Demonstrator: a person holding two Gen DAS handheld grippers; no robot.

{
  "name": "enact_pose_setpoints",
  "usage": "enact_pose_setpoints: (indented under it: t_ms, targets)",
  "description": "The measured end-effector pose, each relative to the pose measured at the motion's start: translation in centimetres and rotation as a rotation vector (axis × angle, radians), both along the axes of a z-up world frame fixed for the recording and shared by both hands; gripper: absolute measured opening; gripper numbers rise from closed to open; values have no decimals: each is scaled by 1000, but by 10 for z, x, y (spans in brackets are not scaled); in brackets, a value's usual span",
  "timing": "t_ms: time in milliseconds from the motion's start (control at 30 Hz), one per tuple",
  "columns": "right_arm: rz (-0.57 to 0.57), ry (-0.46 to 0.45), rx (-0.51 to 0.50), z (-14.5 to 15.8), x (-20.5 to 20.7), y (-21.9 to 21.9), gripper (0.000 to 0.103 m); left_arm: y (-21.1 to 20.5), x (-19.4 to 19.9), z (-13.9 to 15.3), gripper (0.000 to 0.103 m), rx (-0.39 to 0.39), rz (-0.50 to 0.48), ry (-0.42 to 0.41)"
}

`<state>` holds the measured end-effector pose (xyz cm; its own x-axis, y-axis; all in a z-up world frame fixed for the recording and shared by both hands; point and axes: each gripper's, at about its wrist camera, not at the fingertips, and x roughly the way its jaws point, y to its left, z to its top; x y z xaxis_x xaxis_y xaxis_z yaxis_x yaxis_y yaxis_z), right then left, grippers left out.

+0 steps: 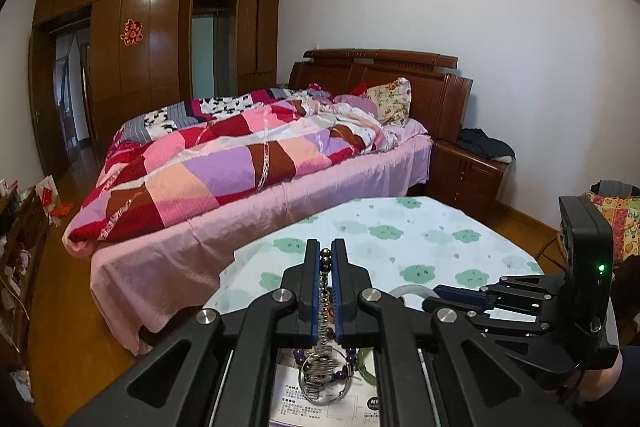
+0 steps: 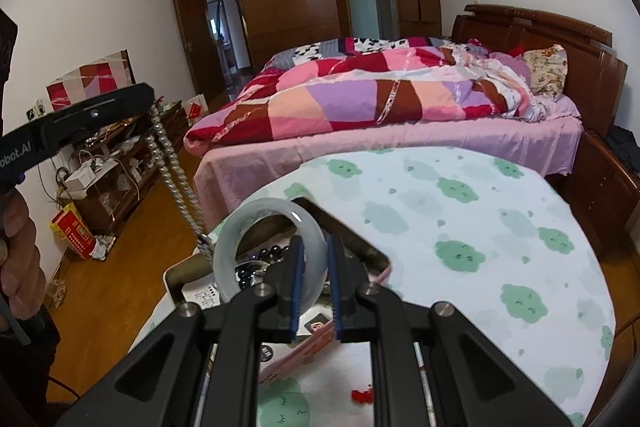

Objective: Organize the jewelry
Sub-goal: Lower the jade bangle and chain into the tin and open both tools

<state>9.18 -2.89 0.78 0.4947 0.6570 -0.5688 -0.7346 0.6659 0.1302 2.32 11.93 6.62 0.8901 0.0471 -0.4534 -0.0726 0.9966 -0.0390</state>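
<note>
While left gripper point(image 1: 326, 259) pinches bead chain point(image 1: 323, 307) clear of the tin point(image 2: 376, 259), right gripper point(image 2: 314, 247) clamps jade bangle point(image 2: 240, 227) at 12 o'clock, likely separating them.

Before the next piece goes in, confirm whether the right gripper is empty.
No: the right gripper is shut on the pale jade bangle, which stands upright between its blue-padded fingers above the open box.

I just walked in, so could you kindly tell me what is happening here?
A person is sorting jewelry over a tray on a cloth-covered table. The left hand-held gripper is shut on a silver chain that hangs toward the tray. The right hand-held gripper is shut on a pale bangle.
</note>
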Motion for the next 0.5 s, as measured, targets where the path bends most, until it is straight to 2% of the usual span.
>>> enact_pose_setpoints:
  t_ms: [500]
  targets:
    - [28, 51, -66, -24, -8, 24, 14, 12, 4, -33, 4, -36, 5, 84]
